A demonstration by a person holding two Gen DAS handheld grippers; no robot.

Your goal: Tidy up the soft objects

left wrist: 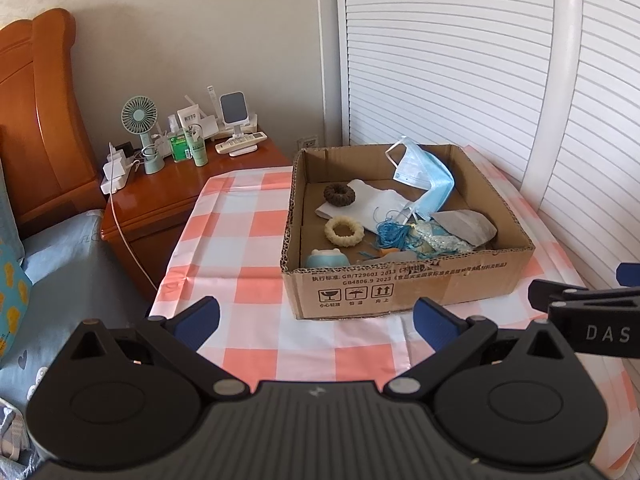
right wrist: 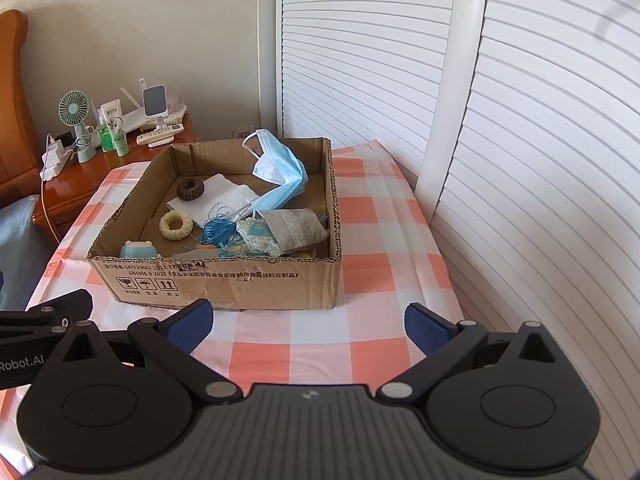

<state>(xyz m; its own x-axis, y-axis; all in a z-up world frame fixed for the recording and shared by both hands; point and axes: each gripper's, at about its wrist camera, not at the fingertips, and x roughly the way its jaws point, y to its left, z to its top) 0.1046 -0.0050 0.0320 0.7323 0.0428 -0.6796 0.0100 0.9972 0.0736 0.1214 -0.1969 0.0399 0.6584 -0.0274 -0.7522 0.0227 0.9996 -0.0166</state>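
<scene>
An open cardboard box (left wrist: 400, 288) (right wrist: 224, 284) sits on a pink-and-white checked tablecloth (left wrist: 240, 240) (right wrist: 380, 248). Inside lie a blue face mask (left wrist: 424, 172) (right wrist: 280, 168), a brown scrunchie (left wrist: 339, 194) (right wrist: 190, 189), a cream scrunchie (left wrist: 344, 231) (right wrist: 176, 225), white cloth (left wrist: 380, 204) (right wrist: 224, 196), a blue tassel (left wrist: 390, 234) (right wrist: 218, 234), a grey pouch (left wrist: 466, 226) (right wrist: 296, 226) and a small blue toy (left wrist: 326, 258) (right wrist: 138, 249). My left gripper (left wrist: 316, 320) hovers open before the box's near wall. My right gripper (right wrist: 308, 324) is open too, empty, just short of the box.
A wooden nightstand (left wrist: 168, 196) (right wrist: 68, 184) at the left carries a small fan (left wrist: 140, 120) (right wrist: 74, 110), bottles, a remote and a charger with a trailing cable. A bed (left wrist: 48, 264) lies at the far left. White louvred doors (left wrist: 480, 60) (right wrist: 520, 120) close the right side.
</scene>
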